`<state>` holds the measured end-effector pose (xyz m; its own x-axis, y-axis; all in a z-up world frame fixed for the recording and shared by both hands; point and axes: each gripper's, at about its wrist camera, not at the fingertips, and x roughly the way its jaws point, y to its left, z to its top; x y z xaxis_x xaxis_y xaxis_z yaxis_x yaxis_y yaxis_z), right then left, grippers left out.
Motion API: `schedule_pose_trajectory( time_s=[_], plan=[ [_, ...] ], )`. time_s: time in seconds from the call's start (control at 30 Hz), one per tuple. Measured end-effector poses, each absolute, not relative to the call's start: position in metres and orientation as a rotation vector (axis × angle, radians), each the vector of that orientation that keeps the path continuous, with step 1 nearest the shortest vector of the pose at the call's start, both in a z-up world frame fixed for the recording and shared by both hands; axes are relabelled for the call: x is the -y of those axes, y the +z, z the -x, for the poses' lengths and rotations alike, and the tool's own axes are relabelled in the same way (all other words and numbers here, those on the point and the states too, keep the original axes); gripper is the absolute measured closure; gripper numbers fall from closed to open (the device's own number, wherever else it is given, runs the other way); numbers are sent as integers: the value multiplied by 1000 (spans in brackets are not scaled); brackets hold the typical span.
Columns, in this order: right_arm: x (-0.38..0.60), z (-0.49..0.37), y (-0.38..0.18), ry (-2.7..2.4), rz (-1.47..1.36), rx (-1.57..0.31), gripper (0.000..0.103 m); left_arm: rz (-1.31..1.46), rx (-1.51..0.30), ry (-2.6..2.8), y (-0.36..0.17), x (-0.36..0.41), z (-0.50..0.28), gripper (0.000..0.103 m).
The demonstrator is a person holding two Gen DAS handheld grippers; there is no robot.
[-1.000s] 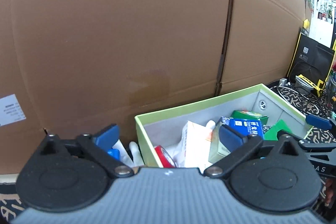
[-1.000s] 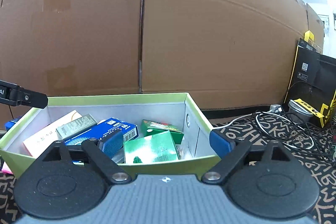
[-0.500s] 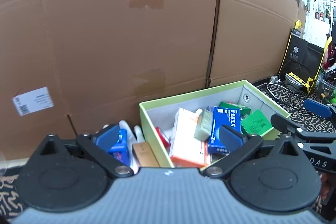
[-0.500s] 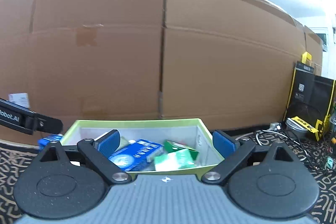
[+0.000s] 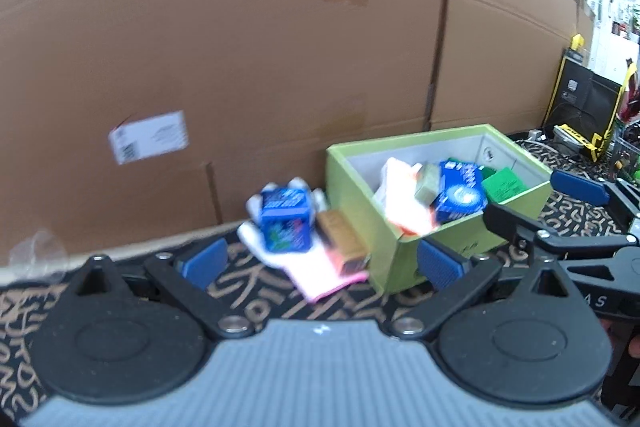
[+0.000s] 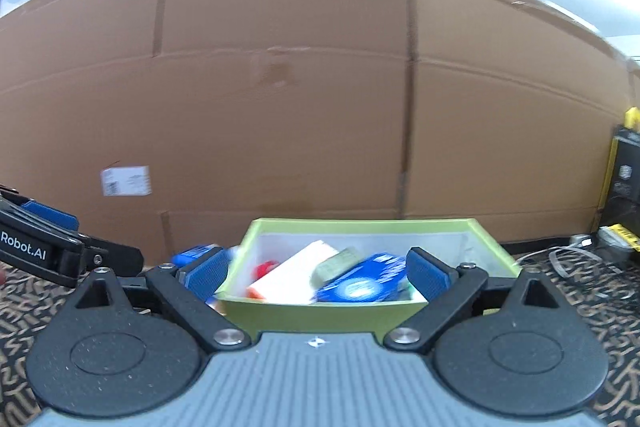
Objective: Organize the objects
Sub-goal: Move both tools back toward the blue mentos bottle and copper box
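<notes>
Box [image 5: 362, 195] now farther, brimful, green.

Lime-green box [image 5: 362, 183] with grey inside, blue carton [image 5: 285, 218], brown cardboard wall [image 5: 240, 47], black-and-tan squiggle-patterned mat [image 6: 600, 311]

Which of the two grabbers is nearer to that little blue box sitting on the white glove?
Left. The left gripper opens toward the blue box on the glove, just short of it. The right gripper faces the green box, with the blue box off beyond its left finger.
</notes>
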<state>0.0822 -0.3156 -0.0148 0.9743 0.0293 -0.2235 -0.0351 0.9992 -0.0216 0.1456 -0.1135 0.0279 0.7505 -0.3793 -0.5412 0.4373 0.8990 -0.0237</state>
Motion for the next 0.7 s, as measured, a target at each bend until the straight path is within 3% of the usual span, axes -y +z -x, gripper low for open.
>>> schedule_pose_trajectory(
  time_s=[0.33, 0.7],
  plan=[
    [247, -95, -42, 187, 109, -327, 5, -36, -637, -332, -10, 40, -138, 0],
    [193, -147, -63, 211, 203, -409, 21, 60, -671, -244, -25, -17, -158, 0]
  ],
)
